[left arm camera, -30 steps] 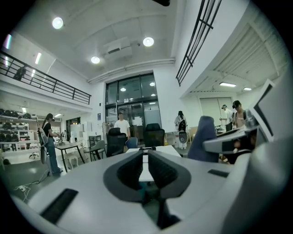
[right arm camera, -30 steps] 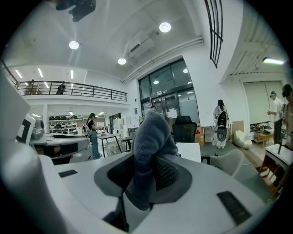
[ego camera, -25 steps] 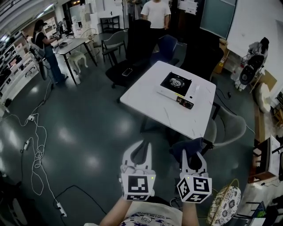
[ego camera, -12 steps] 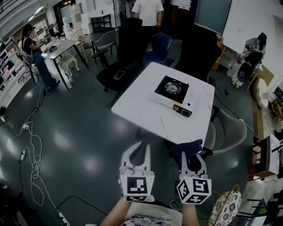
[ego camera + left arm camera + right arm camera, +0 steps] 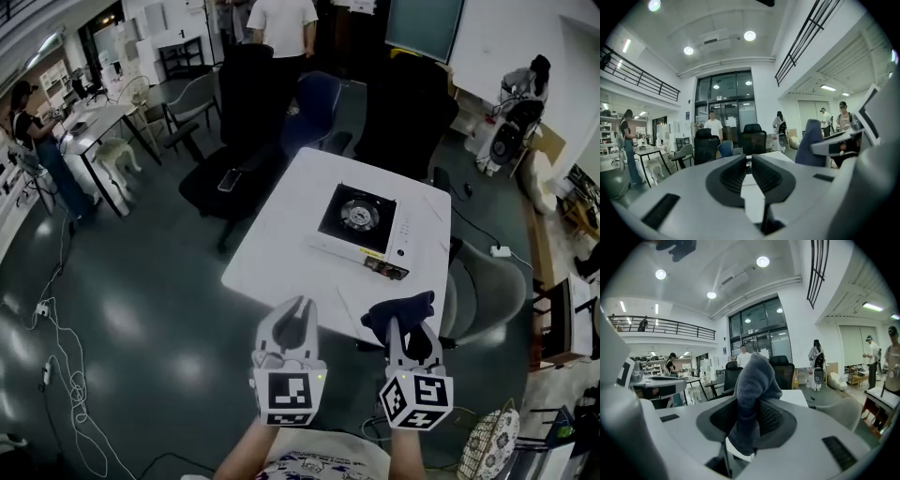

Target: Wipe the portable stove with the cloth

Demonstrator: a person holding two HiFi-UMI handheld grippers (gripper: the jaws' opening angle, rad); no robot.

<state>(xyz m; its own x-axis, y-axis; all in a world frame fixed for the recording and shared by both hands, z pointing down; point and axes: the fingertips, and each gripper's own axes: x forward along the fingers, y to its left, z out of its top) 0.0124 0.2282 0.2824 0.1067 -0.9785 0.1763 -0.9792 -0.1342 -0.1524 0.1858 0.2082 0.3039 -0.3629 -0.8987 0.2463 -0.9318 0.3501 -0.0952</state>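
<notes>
The portable stove (image 5: 361, 225), white with a black top and round burner, sits on a white table (image 5: 281, 253) ahead of both grippers. My right gripper (image 5: 405, 323) is shut on a dark blue-grey cloth (image 5: 398, 309), which bunches up above the jaws at the table's near edge. In the right gripper view the cloth (image 5: 754, 380) stands between the jaws and hides their tips. My left gripper (image 5: 294, 309) hovers beside it over the table's near edge, its jaws closed together with nothing in them; in the left gripper view this gripper (image 5: 749, 160) points toward the table.
Black office chairs (image 5: 403, 112) stand at the table's far side, and a grey chair (image 5: 487, 281) at its right. A phone (image 5: 228, 180) lies on a dark seat to the left. A person in a white shirt (image 5: 281, 19) stands at the back. Cables (image 5: 47, 319) trail over the floor at left.
The table and stove have come closer and now lie just ahead of the grippers. Both grippers keep the same pose, the right one still holding the cloth.
</notes>
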